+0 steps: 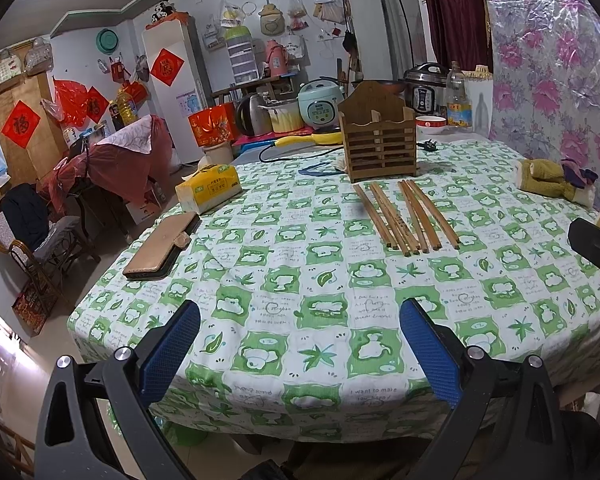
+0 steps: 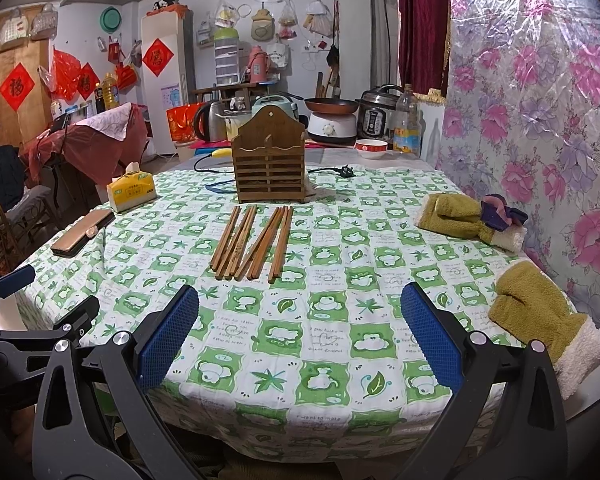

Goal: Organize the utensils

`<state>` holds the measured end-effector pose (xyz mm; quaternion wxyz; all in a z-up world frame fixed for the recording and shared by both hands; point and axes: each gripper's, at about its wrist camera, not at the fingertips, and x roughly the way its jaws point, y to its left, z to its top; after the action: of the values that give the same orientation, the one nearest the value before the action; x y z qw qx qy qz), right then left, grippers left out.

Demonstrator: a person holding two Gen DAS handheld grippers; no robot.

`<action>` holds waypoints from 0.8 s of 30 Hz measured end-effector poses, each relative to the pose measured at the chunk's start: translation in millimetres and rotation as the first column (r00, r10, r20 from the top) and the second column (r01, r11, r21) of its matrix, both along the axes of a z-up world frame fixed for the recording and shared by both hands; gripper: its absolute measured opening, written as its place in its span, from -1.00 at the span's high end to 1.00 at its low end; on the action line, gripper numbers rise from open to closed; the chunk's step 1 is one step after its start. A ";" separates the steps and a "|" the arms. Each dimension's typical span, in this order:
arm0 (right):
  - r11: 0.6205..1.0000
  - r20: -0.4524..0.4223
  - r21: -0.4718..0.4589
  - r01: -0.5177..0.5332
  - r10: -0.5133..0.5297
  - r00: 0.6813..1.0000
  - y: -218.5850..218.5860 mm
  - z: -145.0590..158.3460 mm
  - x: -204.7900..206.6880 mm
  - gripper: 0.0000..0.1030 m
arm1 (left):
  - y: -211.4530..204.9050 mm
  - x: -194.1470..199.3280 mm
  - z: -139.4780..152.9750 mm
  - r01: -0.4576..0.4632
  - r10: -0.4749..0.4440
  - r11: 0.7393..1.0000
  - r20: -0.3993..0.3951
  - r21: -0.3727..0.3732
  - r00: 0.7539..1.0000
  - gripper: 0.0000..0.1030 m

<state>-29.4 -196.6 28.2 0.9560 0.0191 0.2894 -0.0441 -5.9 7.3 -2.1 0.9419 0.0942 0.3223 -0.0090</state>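
- The chopsticks (image 2: 254, 242) are lying flat in a loose fan on the bench (image 2: 340, 320), their far tips pointing at the wooden holder (image 2: 270, 166) standing just behind them.
- The left tool (image 1: 300, 354) is hanging over the near edge of the bench with its blue pads spread wide, pinching nothing.
- The right tool (image 2: 300, 336) is hovering likewise, spread apart and empty, well short of the sticks.
- The sticks are looking like thin, stiff, light wood with squared near ends; they are probably going to roll or slide on the cloth when nudged.
- Taking one near its middle, across the narrow width, is seeming the safest hold; several are touching, so a neighbour may get dragged along.
- The holder is showing slatted brown wood with an arched back board and a divided open top; it is likely light enough to tip if bumped.
- The patterned cloth is appearing soft and slightly wrinkled, giving under the sticks.
- A tissue pack (image 2: 132, 192), a phone case (image 2: 82, 234) and plush mittens (image 2: 540, 316) are sitting off to the sides.
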 end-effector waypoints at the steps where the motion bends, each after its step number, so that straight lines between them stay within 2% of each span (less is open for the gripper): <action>1: 1.000 0.000 0.000 0.000 0.000 1.000 0.2 -0.1 0.0 -0.89 | 0.1 0.0 -0.8 -0.001 0.001 1.000 0.000 0.001 1.000 -0.90; 12: 1.000 -0.021 0.010 0.000 0.001 1.000 8.5 -7.9 1.1 -0.89 | -3.6 5.4 -9.2 0.007 -0.006 1.000 -0.026 0.008 1.000 -0.90; 24: 1.000 -0.101 0.030 0.006 -0.003 0.995 -5.8 -25.8 36.5 -0.89 | -8.0 42.7 -26.8 0.007 -0.004 1.000 -0.098 0.026 0.995 -0.90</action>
<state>7.1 -202.4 2.4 0.9397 0.0321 0.3379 -0.0427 36.7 -0.7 -28.9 0.9235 0.1071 0.3681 -0.0118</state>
